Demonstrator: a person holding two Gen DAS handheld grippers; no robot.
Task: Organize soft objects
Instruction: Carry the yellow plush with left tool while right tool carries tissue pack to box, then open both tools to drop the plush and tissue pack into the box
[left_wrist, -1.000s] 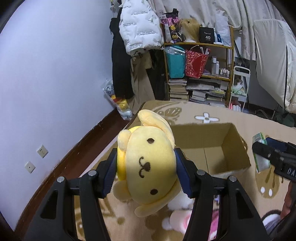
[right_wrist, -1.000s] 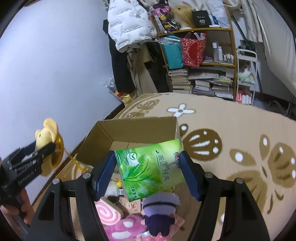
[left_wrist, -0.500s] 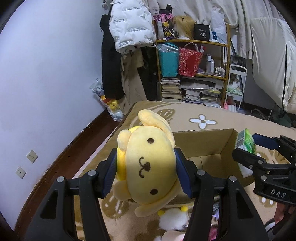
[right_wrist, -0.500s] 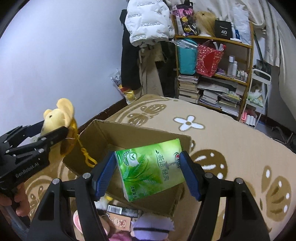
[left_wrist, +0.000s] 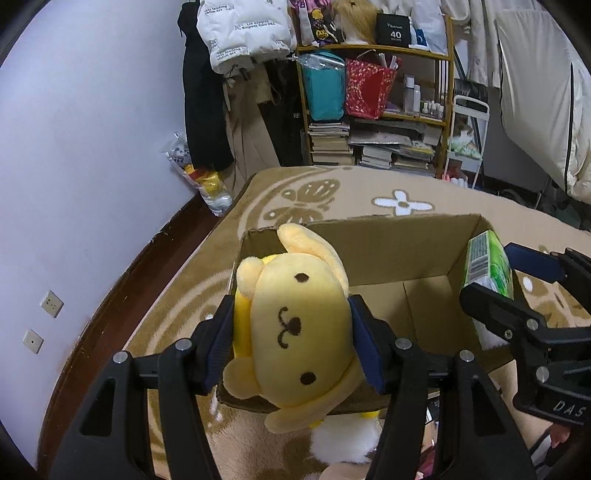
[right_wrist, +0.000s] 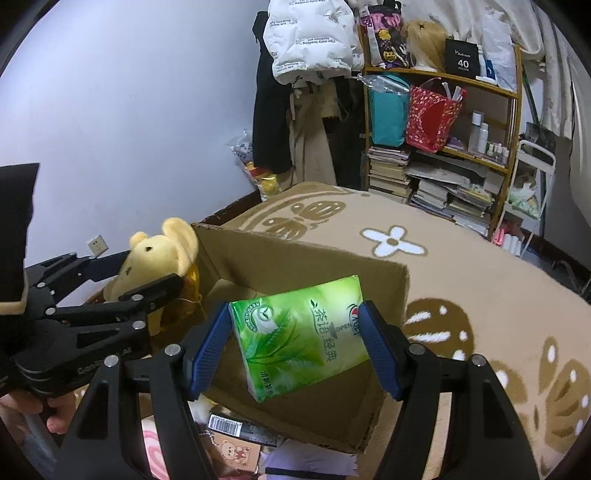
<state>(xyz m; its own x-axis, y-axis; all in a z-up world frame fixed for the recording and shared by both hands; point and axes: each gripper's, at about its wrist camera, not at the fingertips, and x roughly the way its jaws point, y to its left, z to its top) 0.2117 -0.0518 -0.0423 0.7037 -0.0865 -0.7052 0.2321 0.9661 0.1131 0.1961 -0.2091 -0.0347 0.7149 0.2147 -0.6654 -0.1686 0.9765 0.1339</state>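
My left gripper (left_wrist: 291, 343) is shut on a yellow dog plush (left_wrist: 295, 332) and holds it over the near left edge of an open cardboard box (left_wrist: 376, 236). My right gripper (right_wrist: 295, 347) is shut on a green tissue pack (right_wrist: 299, 332) and holds it above the box (right_wrist: 295, 258). The plush (right_wrist: 155, 258) and left gripper (right_wrist: 122, 284) show at the left of the right wrist view. The tissue pack (left_wrist: 487, 266) and right gripper (left_wrist: 517, 280) show at the right of the left wrist view.
The box sits on a tan patterned rug (right_wrist: 461, 258). Pink and white plush items (left_wrist: 343, 443) and small packages (right_wrist: 236, 435) lie on the rug near the box. A cluttered shelf (left_wrist: 388, 110), hanging coats (left_wrist: 236, 33) and a wall (left_wrist: 92, 129) stand beyond.
Both grippers have moved forward with their loads, so the box now lies right under the plush and the tissue pack. The grips are unchanged.
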